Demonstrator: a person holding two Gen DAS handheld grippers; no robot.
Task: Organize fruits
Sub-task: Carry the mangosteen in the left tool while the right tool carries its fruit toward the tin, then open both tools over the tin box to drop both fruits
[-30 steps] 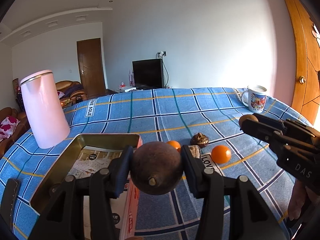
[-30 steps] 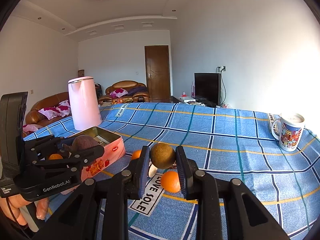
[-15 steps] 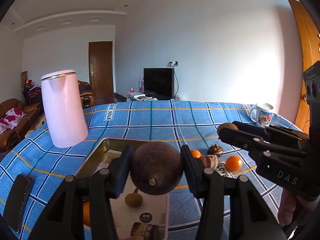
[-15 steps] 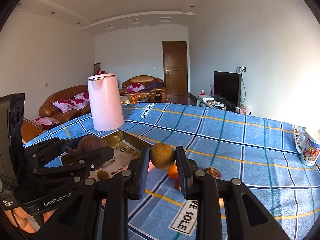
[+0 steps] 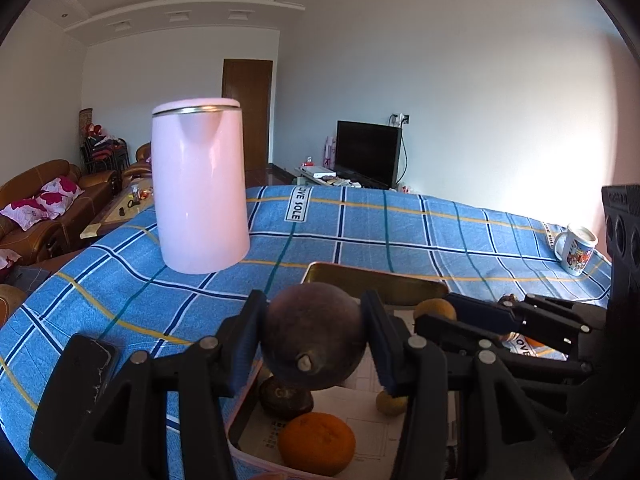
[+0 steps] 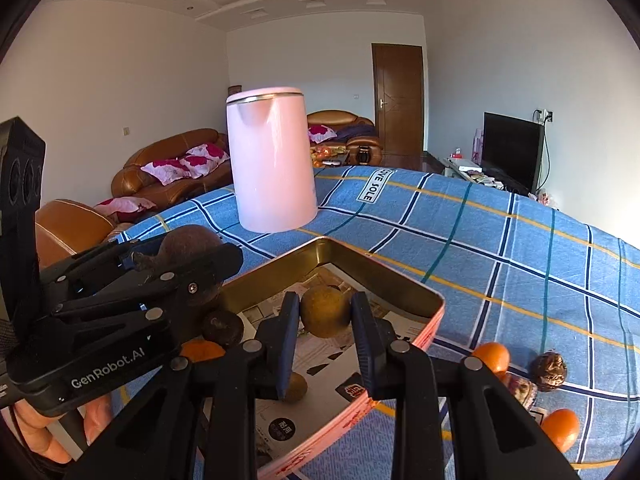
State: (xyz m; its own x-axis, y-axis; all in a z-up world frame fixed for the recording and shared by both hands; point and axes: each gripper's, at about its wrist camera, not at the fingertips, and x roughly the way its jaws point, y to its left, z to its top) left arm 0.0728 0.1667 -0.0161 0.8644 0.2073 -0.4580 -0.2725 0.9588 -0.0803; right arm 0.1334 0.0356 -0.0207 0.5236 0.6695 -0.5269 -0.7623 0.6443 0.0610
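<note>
Both hand-held grippers now swung over tin (image 6: 434, 308): left (image 5: 314, 338) clamping dark fruit (image 5: 314, 334), right (image 6: 325, 316) clamping brown fruit (image 6: 325, 311). Drop looks next; oranges (image 6: 490, 356) waiting at 4 o'clock on bench.

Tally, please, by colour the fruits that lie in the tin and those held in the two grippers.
Dark brown: 2 (big dark fruit in left gripper, small dark fruit in tin)
Yellow-brown: 2 (big tan fruit in right gripper, small tan fruit in tin)
Orange: 1 (orange in tin)
Total: 5
</note>
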